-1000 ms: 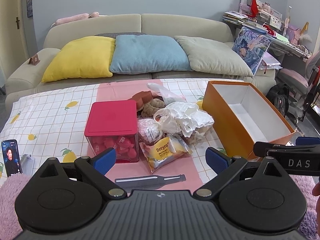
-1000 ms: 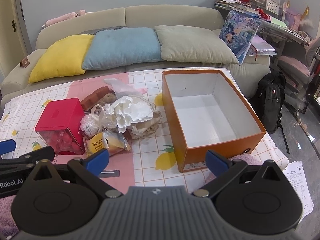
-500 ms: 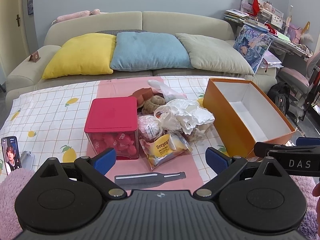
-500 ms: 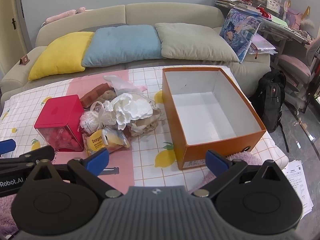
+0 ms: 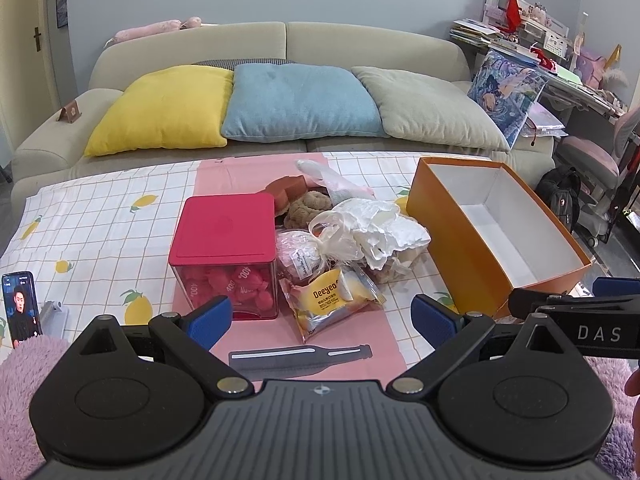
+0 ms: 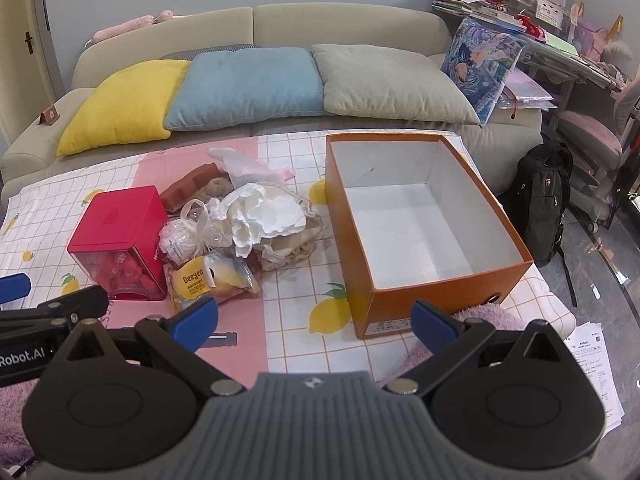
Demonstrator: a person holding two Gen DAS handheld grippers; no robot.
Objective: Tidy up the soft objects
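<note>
Crinkled plastic and plush make up the pile of soft objects [image 6: 236, 224] heaped near the middle of the desk [image 6: 304, 280], between the red-lidded clear plastic box of pink wrapped pieces [image 6: 120, 240] and the orange cardboard box with a white inside [image 6: 420, 216]. In the heap lie a glossy yellow "Deeyeo" snack packet [image 5: 332, 300], a crumpled white bag tied with a translucent ribbon [image 5: 376, 228], a brown fuzzy plush toy [image 5: 308, 208], a pinkish round bundle in clear wrap [image 5: 298, 248] and a rust-brown spongy block [image 5: 290, 188]. The cardboard box holds nothing, so sorting seems not to have started; every soft piece is left to move, by my judgement into that box. The left claw [image 5: 320, 316] hangs above the near edge of the desk, spread wide and holding nothing. The right claw [image 6: 316, 320] is likewise wide apart and bare, facing the box's near corner. A flat dark grey strip [image 5: 300, 358] lies just before the packet. The desk wears a white checked cloth with lemon prints and a pink band. A phone [image 5: 20, 308] stands at the left edge. Behind is a beige sofa [image 6: 360, 24] with yellow, blue and grey-green cushions.
</note>
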